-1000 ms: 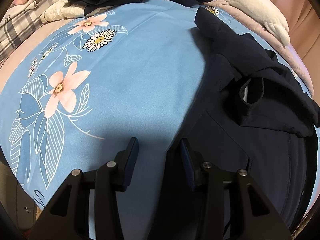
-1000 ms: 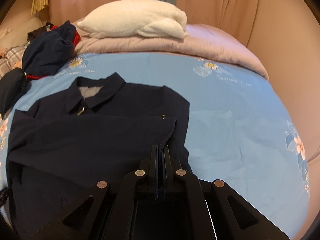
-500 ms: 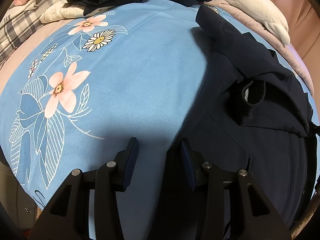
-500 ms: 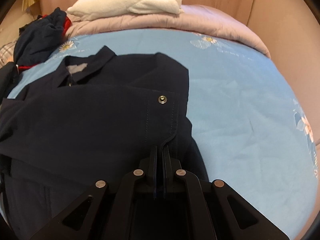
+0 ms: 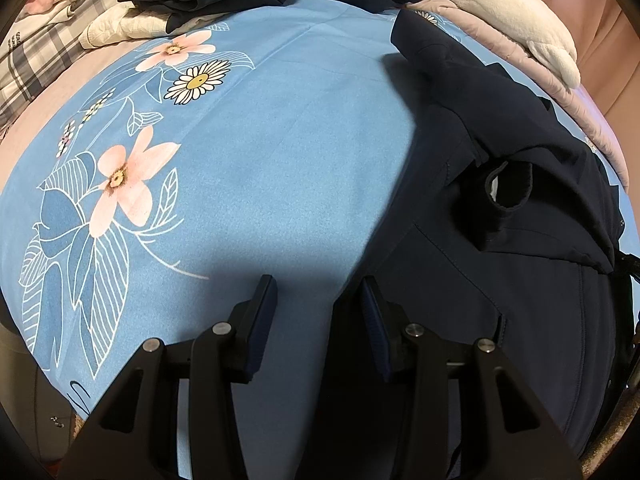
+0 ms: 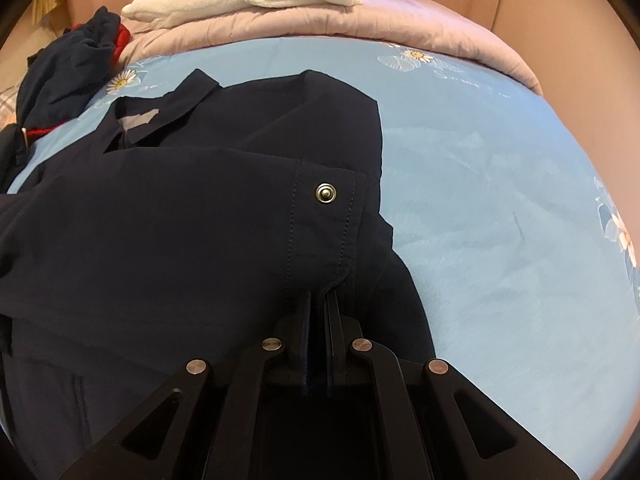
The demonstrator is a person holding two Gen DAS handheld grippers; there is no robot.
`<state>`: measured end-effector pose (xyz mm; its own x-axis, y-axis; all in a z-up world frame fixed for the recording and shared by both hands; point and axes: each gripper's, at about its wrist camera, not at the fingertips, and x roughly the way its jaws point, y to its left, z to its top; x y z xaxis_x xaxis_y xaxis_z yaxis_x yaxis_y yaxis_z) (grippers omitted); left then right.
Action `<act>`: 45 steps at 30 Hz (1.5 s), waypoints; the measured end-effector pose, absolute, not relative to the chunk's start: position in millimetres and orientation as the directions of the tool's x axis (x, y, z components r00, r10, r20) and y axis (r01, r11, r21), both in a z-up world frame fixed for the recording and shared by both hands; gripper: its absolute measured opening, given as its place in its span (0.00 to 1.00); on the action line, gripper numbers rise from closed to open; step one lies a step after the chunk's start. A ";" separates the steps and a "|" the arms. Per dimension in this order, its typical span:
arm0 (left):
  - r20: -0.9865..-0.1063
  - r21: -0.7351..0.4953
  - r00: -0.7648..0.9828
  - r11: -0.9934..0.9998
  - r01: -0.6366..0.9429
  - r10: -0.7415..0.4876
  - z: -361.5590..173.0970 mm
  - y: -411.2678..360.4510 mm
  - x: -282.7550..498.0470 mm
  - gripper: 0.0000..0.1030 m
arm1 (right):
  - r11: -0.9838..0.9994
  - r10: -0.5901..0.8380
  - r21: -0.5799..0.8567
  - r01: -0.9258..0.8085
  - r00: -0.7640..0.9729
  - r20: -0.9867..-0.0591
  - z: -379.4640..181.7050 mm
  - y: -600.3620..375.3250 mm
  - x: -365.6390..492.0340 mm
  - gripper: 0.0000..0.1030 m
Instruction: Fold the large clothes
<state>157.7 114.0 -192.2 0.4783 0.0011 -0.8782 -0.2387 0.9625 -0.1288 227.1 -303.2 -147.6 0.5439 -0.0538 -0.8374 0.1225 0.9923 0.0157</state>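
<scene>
Left wrist view: left hand-held gripper [image 5: 318, 294] stood apart, empty, over the blue floral bedsheet [image 5: 260, 168]; navy jacket [image 5: 500, 248] lay right.
Right wrist view: right hand-held gripper [image 6: 321, 300] was clamped on the jacket's snap-button cuff [image 6: 326, 216], folded across the jacket's body.

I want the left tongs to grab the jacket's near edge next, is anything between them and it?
Nothing visible. The left tongs stand open over bare blue floral bedsheet, and the navy jacket edge lies right beside their right finger. The folded-over sleeve cuff sits farther off.
</scene>
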 end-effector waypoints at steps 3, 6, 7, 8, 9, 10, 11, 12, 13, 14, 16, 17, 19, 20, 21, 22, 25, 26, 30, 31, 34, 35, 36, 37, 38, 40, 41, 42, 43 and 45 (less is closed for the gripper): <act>-0.878 -0.127 0.479 0.963 -0.238 0.003 -192.1 113.9 157.6 0.43 | 0.992 -0.056 0.013 0.125 0.541 -0.839 -149.4 -303.2 227.3 0.03; -0.878 -0.126 0.479 0.963 -0.237 0.003 -192.1 114.1 157.4 0.43 | 0.992 -0.059 0.012 0.127 0.539 -0.840 -150.5 -302.6 227.8 0.03; -0.878 -0.126 0.479 0.963 -0.237 0.003 -192.3 114.4 157.5 0.43 | 0.992 -0.060 0.010 0.126 0.539 -0.840 -150.8 -302.1 228.0 0.03; -0.878 -0.126 0.479 0.963 -0.237 0.003 -192.2 114.7 157.6 0.43 | 0.992 -0.060 0.010 0.127 0.539 -0.840 -151.0 -302.2 228.4 0.03; -0.878 -0.126 0.479 0.963 -0.237 0.003 -192.1 114.8 157.5 0.43 | 0.992 -0.060 0.011 0.129 0.538 -0.841 -151.2 -301.8 229.4 0.03; -0.878 -0.127 0.479 0.963 -0.237 0.003 -192.2 114.2 157.6 0.43 | 0.992 -0.060 0.012 0.129 0.537 -0.841 -151.2 -301.8 229.7 0.03; -0.878 -0.127 0.479 0.963 -0.237 0.002 -192.2 114.4 157.5 0.43 | 0.992 -0.061 0.011 0.129 0.537 -0.841 -151.4 -301.6 230.2 0.03; -0.878 -0.127 0.479 0.963 -0.237 0.003 -192.2 114.4 157.4 0.43 | 0.991 -0.062 0.011 0.131 0.536 -0.842 -151.5 -301.3 230.4 0.03; -0.878 -0.126 0.479 0.963 -0.237 0.003 -192.2 113.8 157.6 0.43 | 0.991 -0.063 0.010 0.132 0.536 -0.842 -151.5 -301.0 230.4 0.03; -0.878 -0.125 0.479 0.964 -0.237 0.004 -192.1 113.7 157.6 0.43 | 0.991 -0.066 0.006 0.131 0.536 -0.841 -151.9 -300.7 230.5 0.03; -0.877 -0.124 0.480 0.964 -0.235 0.005 -192.1 114.5 157.7 0.42 | 0.991 -0.070 0.002 0.132 0.537 -0.841 -152.2 -299.7 230.6 0.03; -0.878 -0.123 0.480 0.964 -0.235 0.005 -192.0 113.9 157.6 0.43 | 0.991 -0.072 0.000 0.133 0.537 -0.841 -152.7 -299.5 230.7 0.03; -0.878 -0.122 0.479 0.964 -0.235 0.006 -191.9 113.4 157.9 0.43 | 0.991 -0.074 -0.003 0.133 0.537 -0.840 -152.6 -298.9 231.2 0.03; -0.877 -0.122 0.480 0.964 -0.235 0.006 -191.9 113.1 157.9 0.43 | 0.991 -0.075 -0.002 0.135 0.537 -0.840 -152.8 -299.0 231.3 0.03; -0.877 -0.121 0.480 0.965 -0.234 0.006 -191.9 113.7 157.9 0.43 | 0.991 -0.075 -0.002 0.135 0.537 -0.840 -152.9 -298.8 231.5 0.03; -0.877 -0.121 0.480 0.965 -0.234 0.006 -191.9 113.4 158.0 0.43 | 0.991 -0.076 -0.003 0.135 0.537 -0.840 -153.2 -298.5 231.9 0.03; -0.877 -0.123 0.480 0.964 -0.234 0.005 -191.8 112.4 158.2 0.43 | 0.991 -0.082 -0.009 0.137 0.537 -0.840 -153.3 -297.1 232.3 0.03; -0.877 -0.124 0.480 0.964 -0.235 0.004 -191.8 112.3 158.5 0.43 | 0.991 -0.084 -0.012 0.136 0.537 -0.839 -153.3 -296.6 232.5 0.03; -0.877 -0.120 0.480 0.965 -0.234 0.007 -191.8 111.9 159.1 0.44 | 0.991 -0.092 -0.022 0.135 0.537 -0.838 -153.5 -294.5 233.2 0.03; -0.877 -0.120 0.480 0.965 -0.234 0.008 -191.9 110.9 159.3 0.44 | 0.991 -0.093 -0.023 0.135 0.538 -0.838 -153.6 -294.1 233.2 0.03; -0.877 -0.121 0.480 0.965 -0.234 0.006 -192.1 111.4 159.6 0.44 | 0.991 -0.096 -0.027 0.135 0.539 -0.837 -154.0 -292.4 233.4 0.03; -0.877 -0.122 0.480 0.965 -0.234 0.005 -192.1 111.2 159.8 0.44 | 0.990 -0.098 -0.029 0.135 0.539 -0.837 -154.1 -291.7 233.7 0.03; -0.877 -0.125 0.480 0.964 -0.235 0.004 -192.1 111.6 160.0 0.44 | 0.990 -0.098 -0.030 0.135 0.539 -0.837 -154.1 -292.0 233.8 0.03; -0.877 -0.126 0.480 0.963 -0.236 0.003 -192.0 110.9 159.8 0.44 | 0.990 -0.099 -0.030 0.135 0.539 -0.837 -153.9 -291.4 234.0 0.03; -0.877 -0.126 0.480 0.963 -0.237 0.003 -192.1 110.3 159.6 0.44 | 0.990 -0.099 -0.030 0.135 0.539 -0.836 -154.0 -291.3 233.8 0.03; -0.877 -0.125 0.480 0.963 -0.238 0.005 -192.1 109.9 159.6 0.44 | 0.990 -0.097 -0.027 0.136 0.540 -0.836 -153.9 -291.2 233.6 0.03; -0.877 -0.124 0.480 0.963 -0.237 0.005 -192.2 110.1 159.7 0.44 | 0.990 -0.096 -0.026 0.137 0.541 -0.836 -154.1 -291.2 233.6 0.03; -0.877 -0.125 0.480 0.963 -0.238 0.005 -192.2 110.5 159.6 0.44 | 0.990 -0.096 -0.026 0.137 0.541 -0.835 -154.3 -291.7 232.8 0.03; -0.877 -0.125 0.480 0.963 -0.238 0.005 -192.2 110.0 159.6 0.44 | 0.990 -0.097 -0.026 0.136 0.541 -0.836 -154.3 -291.3 232.6 0.03; -0.877 -0.127 0.481 0.963 -0.239 0.004 -192.1 109.4 159.4 0.44 | 0.990 -0.097 -0.027 0.136 0.539 -0.836 -154.1 -291.5 232.7 0.03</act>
<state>159.4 109.4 -192.1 0.4807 0.0037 -0.8769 -0.2390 0.9627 -0.1270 232.7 -291.5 -154.1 0.5395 -0.0967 -0.8364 0.1363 0.9903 -0.0266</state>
